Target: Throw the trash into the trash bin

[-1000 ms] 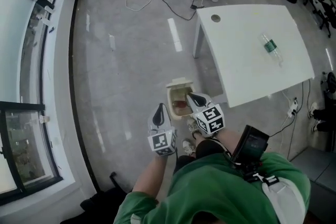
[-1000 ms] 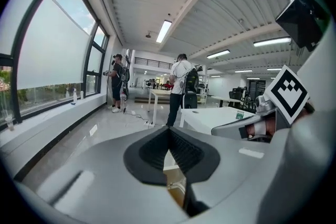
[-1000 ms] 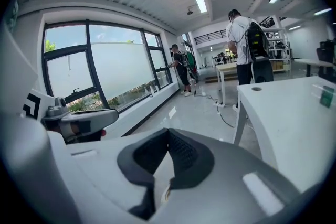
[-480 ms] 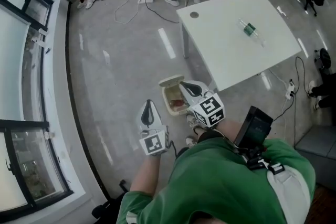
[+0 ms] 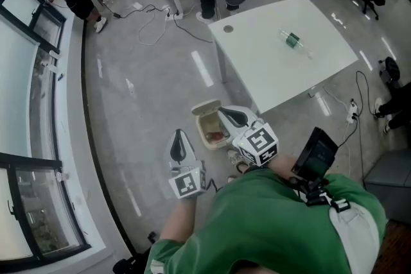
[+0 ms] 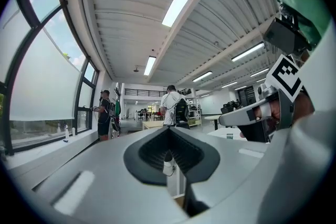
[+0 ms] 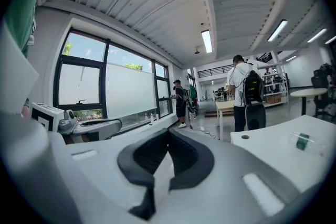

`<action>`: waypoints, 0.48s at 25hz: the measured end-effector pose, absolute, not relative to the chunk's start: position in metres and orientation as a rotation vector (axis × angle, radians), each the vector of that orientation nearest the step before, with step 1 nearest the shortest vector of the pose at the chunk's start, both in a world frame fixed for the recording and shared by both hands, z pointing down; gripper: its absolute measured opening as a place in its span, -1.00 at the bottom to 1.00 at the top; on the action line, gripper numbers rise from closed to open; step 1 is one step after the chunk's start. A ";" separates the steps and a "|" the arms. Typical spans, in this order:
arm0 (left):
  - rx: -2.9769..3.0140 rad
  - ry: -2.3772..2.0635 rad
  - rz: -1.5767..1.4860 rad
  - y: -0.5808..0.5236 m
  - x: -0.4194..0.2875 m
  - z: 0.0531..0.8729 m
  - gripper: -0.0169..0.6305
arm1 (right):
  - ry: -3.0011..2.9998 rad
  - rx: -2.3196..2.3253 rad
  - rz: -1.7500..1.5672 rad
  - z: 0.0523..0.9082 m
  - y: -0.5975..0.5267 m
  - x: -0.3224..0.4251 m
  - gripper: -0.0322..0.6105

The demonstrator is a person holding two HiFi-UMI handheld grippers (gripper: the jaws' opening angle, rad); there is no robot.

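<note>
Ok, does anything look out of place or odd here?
One thing: a plastic bottle with a green label lies on its side, alone on the white table, well away from the open-lidded trash bin on the floor. Nothing else stands out.

The left tool (image 6: 169, 132) points level, jaws together with nothing between them. The right tool (image 6: 247, 115) shows at the right edge. A person with a backpack (image 6: 174, 111) stands beyond, and windows (image 6: 42, 81) line the left.
</note>
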State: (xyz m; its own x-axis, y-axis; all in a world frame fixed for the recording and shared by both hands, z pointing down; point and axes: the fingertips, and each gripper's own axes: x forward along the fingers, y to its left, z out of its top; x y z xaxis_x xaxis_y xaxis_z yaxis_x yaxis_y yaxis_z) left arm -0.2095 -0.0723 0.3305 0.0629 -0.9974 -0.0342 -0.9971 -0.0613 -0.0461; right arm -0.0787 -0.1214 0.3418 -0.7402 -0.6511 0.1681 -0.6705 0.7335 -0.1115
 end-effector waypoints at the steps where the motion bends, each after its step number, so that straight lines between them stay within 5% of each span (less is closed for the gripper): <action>1: -2.252 2.104 -0.002 -0.070 -0.209 0.328 -0.93 | -2.820 1.080 0.243 0.338 -0.118 -0.078 -0.89; 12: -2.285 2.062 0.043 -0.044 -0.207 0.316 -0.93 | -2.830 1.099 0.196 0.323 -0.084 -0.080 -0.89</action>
